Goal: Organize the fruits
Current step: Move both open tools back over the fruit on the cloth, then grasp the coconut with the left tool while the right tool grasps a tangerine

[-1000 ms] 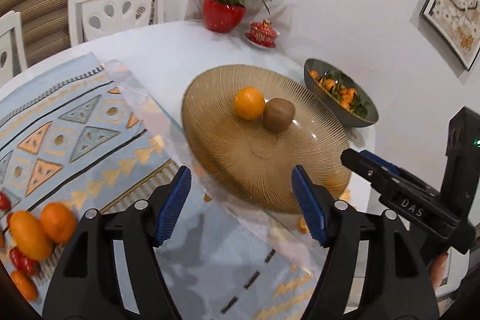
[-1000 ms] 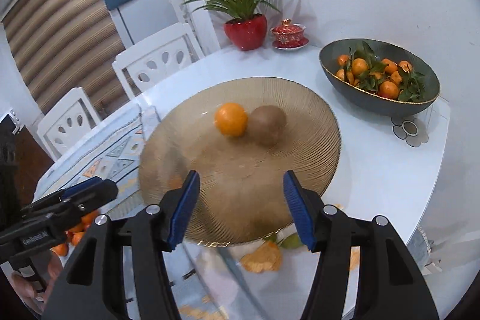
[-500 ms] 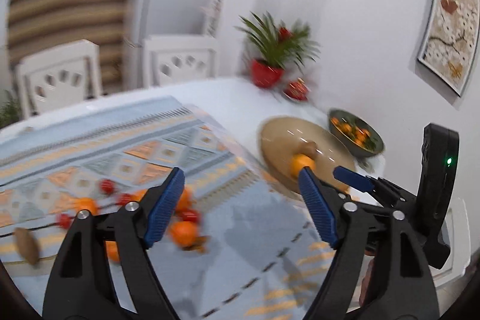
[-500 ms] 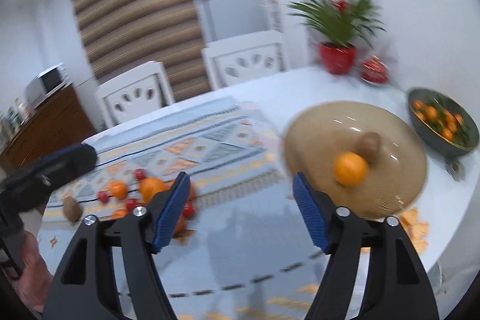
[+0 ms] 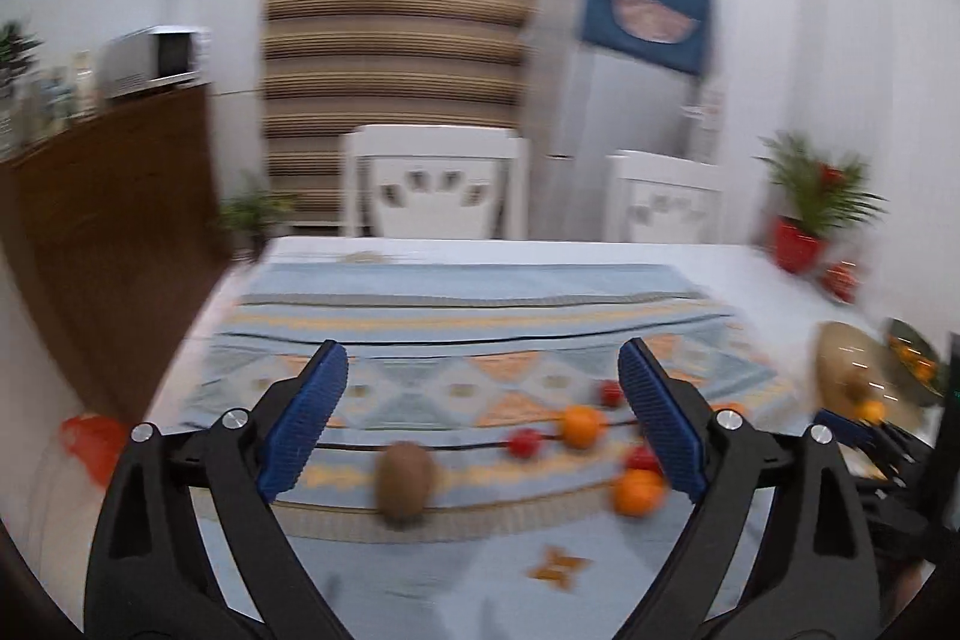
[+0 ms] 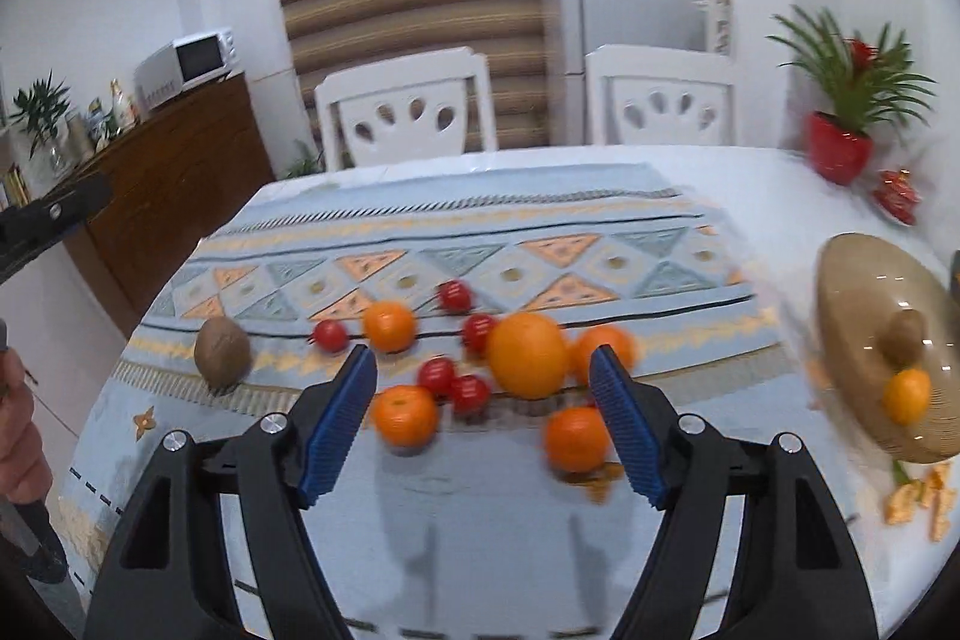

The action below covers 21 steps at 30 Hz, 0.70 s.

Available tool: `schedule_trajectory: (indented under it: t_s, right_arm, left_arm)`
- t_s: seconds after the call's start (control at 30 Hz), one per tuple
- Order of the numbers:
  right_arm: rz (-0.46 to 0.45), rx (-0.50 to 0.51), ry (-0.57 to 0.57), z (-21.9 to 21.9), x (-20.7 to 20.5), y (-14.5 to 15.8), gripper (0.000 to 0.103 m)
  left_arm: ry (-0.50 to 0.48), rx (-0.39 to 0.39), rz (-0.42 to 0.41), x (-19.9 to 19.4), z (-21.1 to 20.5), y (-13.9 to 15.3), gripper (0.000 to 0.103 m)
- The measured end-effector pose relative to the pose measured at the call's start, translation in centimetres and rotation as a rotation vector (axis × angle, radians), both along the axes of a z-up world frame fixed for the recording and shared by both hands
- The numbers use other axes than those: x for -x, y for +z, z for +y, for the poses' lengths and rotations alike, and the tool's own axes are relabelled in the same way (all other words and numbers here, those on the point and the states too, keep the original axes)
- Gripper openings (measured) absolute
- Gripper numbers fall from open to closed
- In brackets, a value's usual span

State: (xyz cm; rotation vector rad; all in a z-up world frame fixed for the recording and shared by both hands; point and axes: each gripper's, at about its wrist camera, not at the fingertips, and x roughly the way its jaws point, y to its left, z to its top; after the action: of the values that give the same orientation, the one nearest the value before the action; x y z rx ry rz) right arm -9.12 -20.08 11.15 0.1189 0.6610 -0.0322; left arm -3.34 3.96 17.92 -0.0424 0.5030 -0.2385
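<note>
Both hand-held grippers are spread wide and empty: the left hand-held gripper (image 5: 483, 421) has a kiwi (image 5: 405, 481) between and just ahead of its fingers. The right hand-held gripper (image 6: 483, 415) frames oranges (image 6: 527, 363) and cherry tomatoes (image 6: 437, 375) loose on the patterned cloth (image 6: 456, 244) over the tabletop. Far to its right, the ribbed plate (image 6: 852, 292) holds one orange (image 6: 907, 395) touching a second kiwi (image 6: 905, 335).
</note>
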Motion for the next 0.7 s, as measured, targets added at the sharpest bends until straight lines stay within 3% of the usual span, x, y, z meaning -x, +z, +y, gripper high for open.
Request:
schedule_trajectory:
  t_s: [0.23,0.33,0.43,0.57,0.7]
  right_arm:
    - [0.088,-0.008,0.041,3.7,-3.1,-5.1,0.08]
    - [0.128,-0.076,0.024,3.2,-3.6,-7.2,0.087]
    - [0.174,-0.137,-0.028,2.1,-4.1,-9.1,0.087]
    - [0.168,-0.166,-0.05,1.5,-4.0,-9.2,0.087]
    - [0.177,-0.088,-0.023,3.2,-4.1,-9.2,0.087]
  left_arm:
    - [0.028,0.052,0.096,-5.2,2.5,-4.9,0.092]
    - [0.015,0.081,0.124,-5.8,3.0,-7.5,0.092]
    - [0.069,0.101,0.129,-5.8,3.9,-9.8,0.092]
    - [0.077,0.055,0.158,-5.8,4.0,-10.4,0.092]
    - [0.056,0.075,0.246,-6.7,4.2,-11.5,0.092]
